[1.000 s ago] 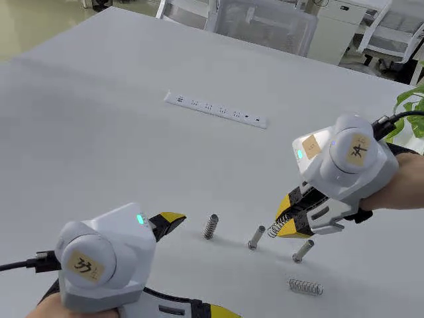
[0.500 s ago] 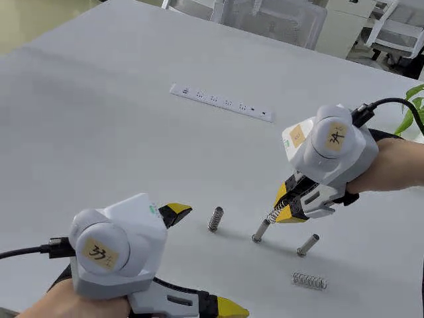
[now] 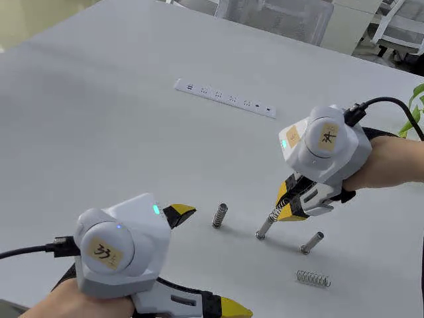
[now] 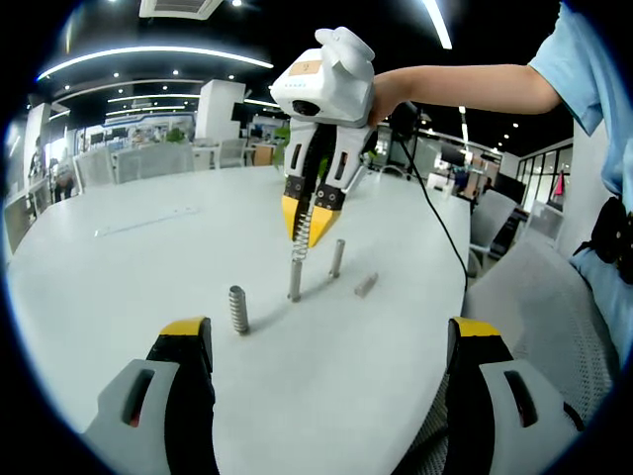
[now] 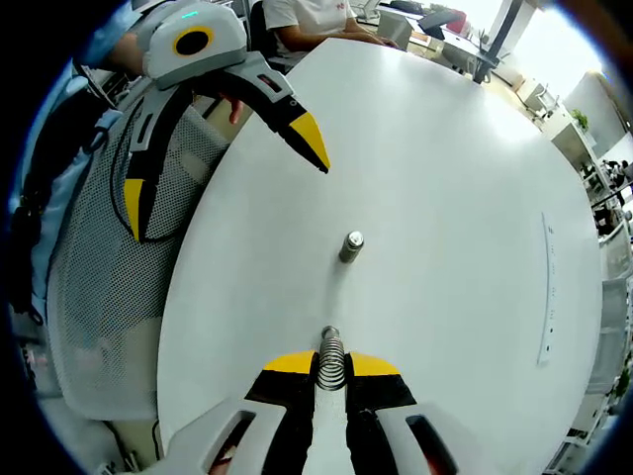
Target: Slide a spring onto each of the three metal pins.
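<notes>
the right gripper [image 3: 286, 211], clamped on a spring [image 3: 273, 214], has come down since a second ago: the spring's lower end is now meeting the top of the middle pin [image 3: 264, 229]. the left gripper [image 3: 212, 260] is hovering over the desk [image 3: 99, 119], jaws wide apart. its view is showing spring and pin lined up side-on; the right gripper view is looking down the coil. the first pin [image 3: 219, 215] is wearing a spring already, the third pin [image 3: 311, 242] standing bare near a loose spring [image 3: 313, 278].

R gripper [image 3: 280, 211], w/ small coiled steel spring [image 3: 273, 214] in its fingers, moved across to middle upright metal pin [image 3: 264, 230]; spring's lower end reached pin top.
</notes>
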`<state>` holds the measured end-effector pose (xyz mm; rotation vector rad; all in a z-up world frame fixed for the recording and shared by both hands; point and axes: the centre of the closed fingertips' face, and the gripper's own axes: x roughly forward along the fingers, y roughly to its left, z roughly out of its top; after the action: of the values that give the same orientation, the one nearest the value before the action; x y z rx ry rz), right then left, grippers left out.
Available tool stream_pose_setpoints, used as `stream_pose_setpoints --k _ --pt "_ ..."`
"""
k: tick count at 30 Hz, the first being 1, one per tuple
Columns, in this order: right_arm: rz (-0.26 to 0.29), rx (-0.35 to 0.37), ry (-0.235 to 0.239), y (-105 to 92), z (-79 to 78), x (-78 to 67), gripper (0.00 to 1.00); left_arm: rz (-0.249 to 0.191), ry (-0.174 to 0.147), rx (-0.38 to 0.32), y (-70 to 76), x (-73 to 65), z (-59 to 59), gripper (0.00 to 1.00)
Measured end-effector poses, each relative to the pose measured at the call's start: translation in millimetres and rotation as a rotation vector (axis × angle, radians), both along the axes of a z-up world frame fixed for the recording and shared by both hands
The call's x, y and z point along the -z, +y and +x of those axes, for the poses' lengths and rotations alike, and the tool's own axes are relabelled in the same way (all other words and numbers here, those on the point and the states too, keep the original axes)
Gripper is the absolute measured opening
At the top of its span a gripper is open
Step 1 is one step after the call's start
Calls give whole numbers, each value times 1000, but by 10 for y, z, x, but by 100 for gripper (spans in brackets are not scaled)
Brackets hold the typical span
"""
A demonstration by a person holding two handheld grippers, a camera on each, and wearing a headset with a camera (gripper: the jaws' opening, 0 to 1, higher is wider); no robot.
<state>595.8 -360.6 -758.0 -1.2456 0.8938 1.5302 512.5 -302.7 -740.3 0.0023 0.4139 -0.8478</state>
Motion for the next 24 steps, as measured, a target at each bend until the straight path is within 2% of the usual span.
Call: stream_pose_setpoints --k 14,24 --pt "-26 -11 1 -14 34 66 7 -7 10 -3 3 14 -9 97" --pt "-63 -28 -4 -4 45 213 7 -12 16 -6 13 20 -4 97"
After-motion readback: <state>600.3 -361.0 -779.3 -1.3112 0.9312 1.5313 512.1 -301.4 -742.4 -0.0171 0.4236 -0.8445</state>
